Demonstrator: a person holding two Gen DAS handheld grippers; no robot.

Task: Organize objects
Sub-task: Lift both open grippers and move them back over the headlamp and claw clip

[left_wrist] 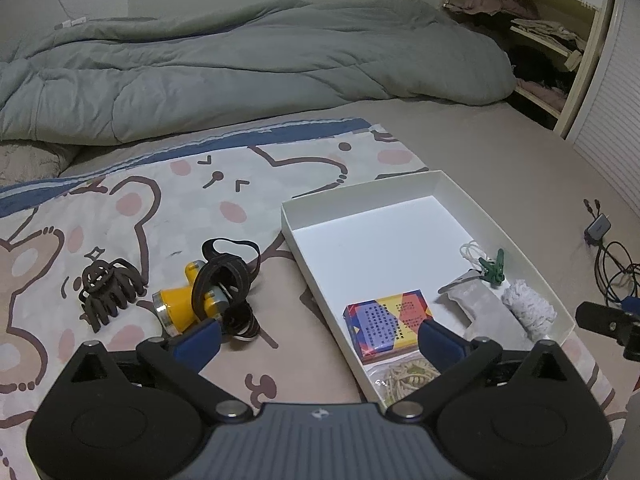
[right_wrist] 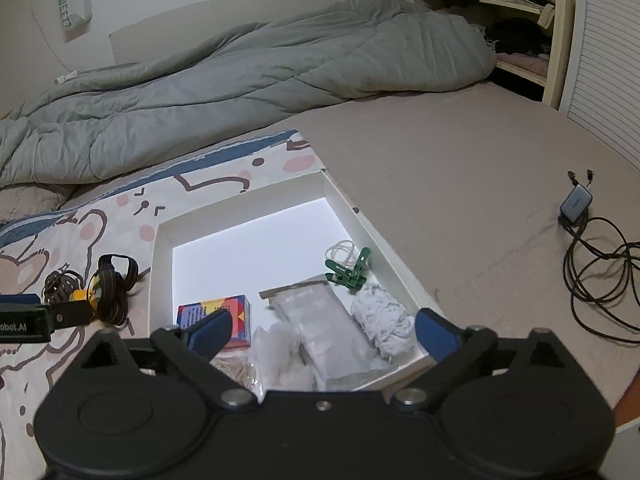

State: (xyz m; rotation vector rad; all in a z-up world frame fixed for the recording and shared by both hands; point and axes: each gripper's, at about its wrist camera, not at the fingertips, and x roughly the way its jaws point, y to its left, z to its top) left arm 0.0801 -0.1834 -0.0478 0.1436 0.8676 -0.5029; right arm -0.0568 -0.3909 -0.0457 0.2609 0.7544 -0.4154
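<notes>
A white box (left_wrist: 448, 190) (right_wrist: 384, 240) lies on the bed. In it are a colourful carton (left_wrist: 388, 318) (right_wrist: 240, 312), a green clip (left_wrist: 494, 268) (right_wrist: 352, 270), a grey pouch (left_wrist: 476, 304) (right_wrist: 320, 316), a white cloth roll (left_wrist: 528, 306) (right_wrist: 384, 320) and a bag of rubber bands (left_wrist: 404, 376). Left of the box lie a yellow headlamp with black strap (left_wrist: 200, 296) (right_wrist: 104, 288) and a brown hair claw (left_wrist: 108, 290) (right_wrist: 58, 284). My left gripper (left_wrist: 318, 338) is open and empty, over the box's left wall. My right gripper (right_wrist: 322, 332) is open and empty over the box's near end.
A cartoon-print cloth (left_wrist: 160, 200) covers the near bed. A grey duvet (left_wrist: 240, 64) is heaped at the back. A charger with black cables (right_wrist: 592, 248) lies on the right. Open shelves (left_wrist: 540, 40) with clothes stand at the far right.
</notes>
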